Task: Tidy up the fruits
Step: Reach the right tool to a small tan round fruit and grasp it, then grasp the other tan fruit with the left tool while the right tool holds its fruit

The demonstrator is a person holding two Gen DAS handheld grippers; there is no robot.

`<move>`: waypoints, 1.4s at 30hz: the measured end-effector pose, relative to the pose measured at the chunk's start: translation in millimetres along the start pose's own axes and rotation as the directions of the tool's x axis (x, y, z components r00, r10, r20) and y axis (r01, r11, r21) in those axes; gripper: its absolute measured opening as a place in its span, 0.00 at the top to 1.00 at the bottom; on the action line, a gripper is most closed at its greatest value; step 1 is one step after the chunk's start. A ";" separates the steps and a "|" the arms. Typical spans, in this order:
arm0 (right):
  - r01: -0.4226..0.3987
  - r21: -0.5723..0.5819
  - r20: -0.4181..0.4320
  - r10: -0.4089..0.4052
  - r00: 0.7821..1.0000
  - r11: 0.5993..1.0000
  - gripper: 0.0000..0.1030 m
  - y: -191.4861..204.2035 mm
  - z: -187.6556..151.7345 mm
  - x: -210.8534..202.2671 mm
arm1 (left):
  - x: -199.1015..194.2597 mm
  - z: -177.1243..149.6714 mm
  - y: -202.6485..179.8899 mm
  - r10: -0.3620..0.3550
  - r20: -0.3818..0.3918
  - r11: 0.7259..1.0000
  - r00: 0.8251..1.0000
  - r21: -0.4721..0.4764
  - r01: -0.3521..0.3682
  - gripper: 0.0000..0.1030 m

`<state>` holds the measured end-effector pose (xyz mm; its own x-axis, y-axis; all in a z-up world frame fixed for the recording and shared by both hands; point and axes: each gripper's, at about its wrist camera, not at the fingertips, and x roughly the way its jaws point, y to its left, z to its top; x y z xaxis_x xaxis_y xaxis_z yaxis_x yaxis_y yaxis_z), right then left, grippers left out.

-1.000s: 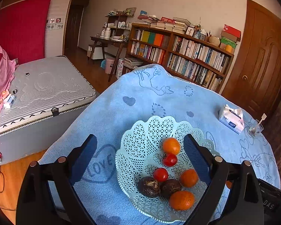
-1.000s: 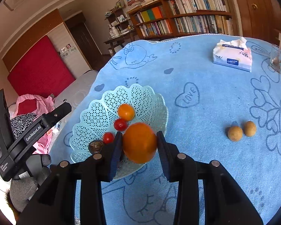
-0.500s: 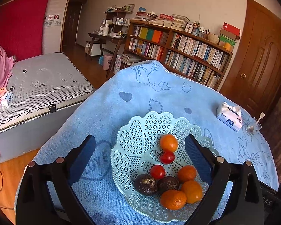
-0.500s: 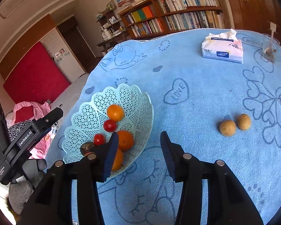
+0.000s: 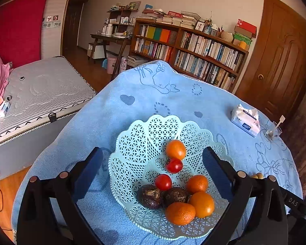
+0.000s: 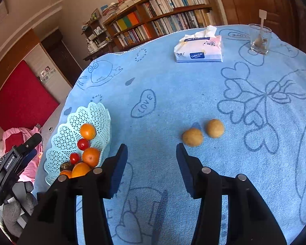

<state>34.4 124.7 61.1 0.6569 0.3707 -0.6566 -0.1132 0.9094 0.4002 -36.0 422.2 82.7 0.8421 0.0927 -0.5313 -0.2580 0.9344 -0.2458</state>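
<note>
Right gripper: jaws spread, empty, above the table near two brown fruits. Left gripper: jaws spread, straddling the fruit basket.

tissue pk, glass, bookshelf, mattress
</note>
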 end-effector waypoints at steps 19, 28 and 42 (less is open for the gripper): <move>0.134 0.129 -0.012 -0.133 0.991 0.983 0.51 -66.3 13.6 10.3 | 4.8 -9.3 -20.6 -0.030 -0.031 0.998 0.999 0.050 0.031 0.03; 0.187 0.105 -0.034 -0.184 0.982 0.977 0.57 -62.2 27.3 38.4 | 5.9 -11.2 -25.0 -0.042 -0.038 0.997 0.998 0.061 0.045 0.03; 0.229 0.003 -0.024 -0.228 0.973 0.974 0.75 -60.2 19.2 36.8 | 6.9 -13.8 -29.2 -0.046 -0.046 0.996 0.998 0.073 0.049 0.03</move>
<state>79.7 80.0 25.1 0.6476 0.1575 -0.7455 0.0420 0.9695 0.2414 -29.2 390.7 75.1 0.8301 0.0338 -0.5566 -0.1809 0.9605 -0.2116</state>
